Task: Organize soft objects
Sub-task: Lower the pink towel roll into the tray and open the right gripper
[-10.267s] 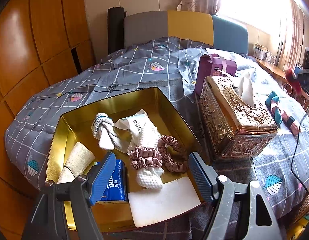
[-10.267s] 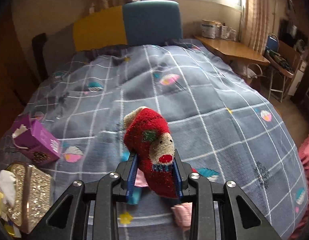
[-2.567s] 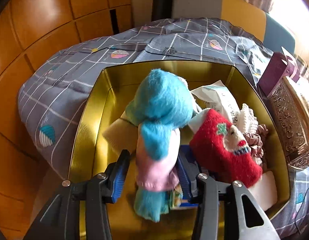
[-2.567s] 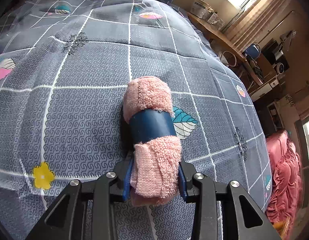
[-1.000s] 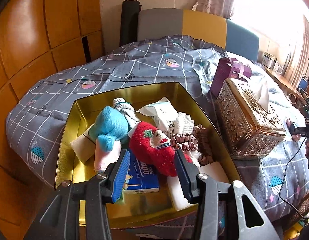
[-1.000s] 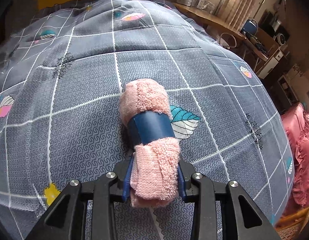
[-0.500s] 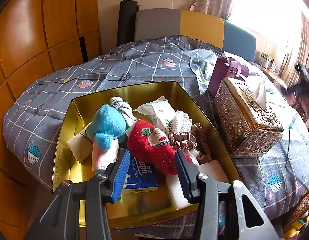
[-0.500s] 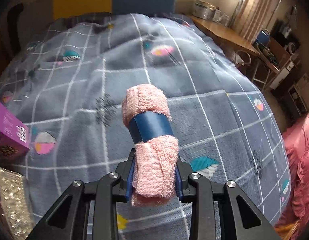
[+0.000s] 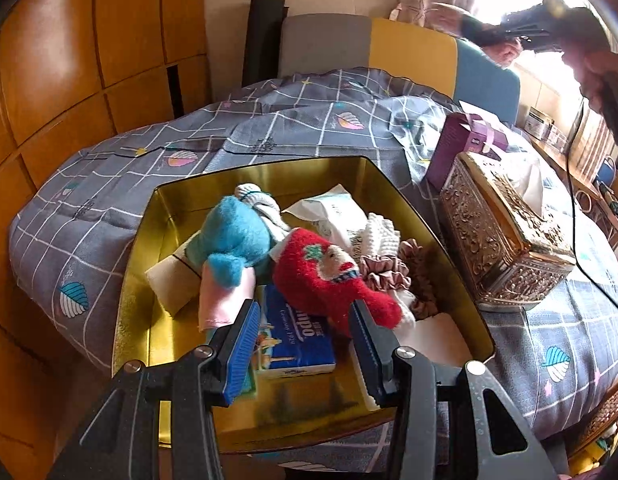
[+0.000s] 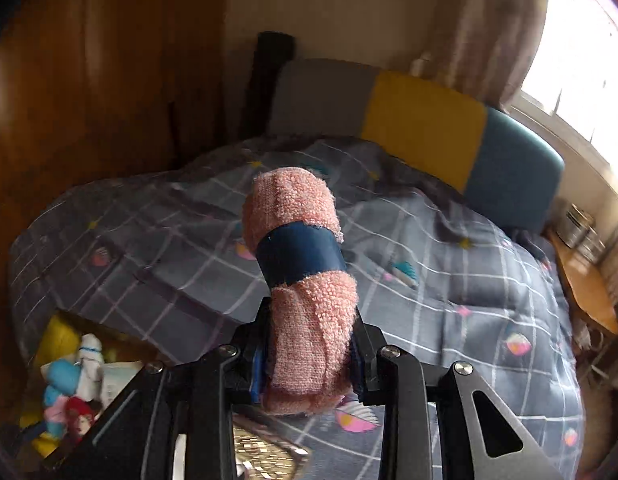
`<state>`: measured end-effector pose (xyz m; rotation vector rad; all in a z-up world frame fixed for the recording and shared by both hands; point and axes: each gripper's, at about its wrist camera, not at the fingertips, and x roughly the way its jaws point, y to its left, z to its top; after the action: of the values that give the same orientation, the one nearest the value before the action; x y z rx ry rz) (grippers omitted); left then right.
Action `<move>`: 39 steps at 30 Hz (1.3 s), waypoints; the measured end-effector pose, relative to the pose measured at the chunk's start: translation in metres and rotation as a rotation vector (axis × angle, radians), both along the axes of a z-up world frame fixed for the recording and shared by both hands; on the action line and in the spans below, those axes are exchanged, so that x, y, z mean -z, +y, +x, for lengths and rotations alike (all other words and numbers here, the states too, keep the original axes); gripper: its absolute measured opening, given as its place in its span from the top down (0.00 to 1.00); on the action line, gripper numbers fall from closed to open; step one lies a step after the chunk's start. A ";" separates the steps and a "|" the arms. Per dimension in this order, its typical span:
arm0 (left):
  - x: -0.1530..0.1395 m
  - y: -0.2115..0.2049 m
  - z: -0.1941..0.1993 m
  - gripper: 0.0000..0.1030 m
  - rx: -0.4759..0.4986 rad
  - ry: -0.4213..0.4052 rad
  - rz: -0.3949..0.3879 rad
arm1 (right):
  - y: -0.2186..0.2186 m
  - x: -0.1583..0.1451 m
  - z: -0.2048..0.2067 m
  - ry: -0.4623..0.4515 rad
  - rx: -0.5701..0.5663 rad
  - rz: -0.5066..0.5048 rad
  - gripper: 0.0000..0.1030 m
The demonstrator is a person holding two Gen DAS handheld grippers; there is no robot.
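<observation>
My right gripper (image 10: 309, 350) is shut on a rolled pink towel (image 10: 297, 216) with a dark blue band, held high above the bed. The gold tin box (image 9: 165, 208) sits on the bed in the left wrist view and holds a blue plush toy (image 9: 233, 236), a red Christmas sock (image 9: 329, 276), pink scrunchies (image 9: 385, 274), a white knitted piece (image 9: 383, 234), a tissue pack (image 9: 297, 332) and other soft items. My left gripper (image 9: 305, 340) is open and empty over the box's near side. The box also shows at the lower left of the right wrist view (image 10: 57, 336).
An ornate gold tissue box (image 9: 501, 236) and a purple gift box (image 9: 465, 148) stand right of the tin on the grey checked bedspread (image 9: 109, 184). A cable (image 9: 577, 232) hangs at the right. Wood panelling (image 9: 69, 60) lies left; the headboard (image 10: 421, 120) is behind.
My right gripper has lifted the pink towel off the bed and swung left toward the tin box. My left gripper has stayed open over the box.
</observation>
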<state>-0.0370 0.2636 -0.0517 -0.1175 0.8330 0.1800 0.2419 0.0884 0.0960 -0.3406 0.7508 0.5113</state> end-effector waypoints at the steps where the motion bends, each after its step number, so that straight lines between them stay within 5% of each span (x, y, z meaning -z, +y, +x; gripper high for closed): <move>1: 0.000 0.002 -0.001 0.55 -0.005 -0.002 -0.001 | 0.013 0.004 -0.012 0.013 -0.056 -0.008 0.68; 8: -0.002 0.005 -0.002 0.55 -0.021 -0.007 0.008 | 0.071 0.054 -0.078 0.181 -0.289 -0.027 0.68; 19: -0.005 0.011 -0.010 0.55 -0.057 -0.010 0.034 | 0.090 0.126 -0.147 0.394 -0.349 0.007 0.68; 31: -0.002 0.030 -0.014 0.55 -0.136 -0.005 0.024 | 0.133 0.198 -0.150 0.303 -0.202 -0.164 0.68; 39: 0.003 0.040 -0.014 0.55 -0.187 0.009 0.011 | 0.145 0.205 -0.138 0.249 -0.196 -0.205 0.68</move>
<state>-0.0513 0.3034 -0.0547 -0.1848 0.8301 0.3611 0.1037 0.2336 -0.1094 -0.5521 1.0206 0.6707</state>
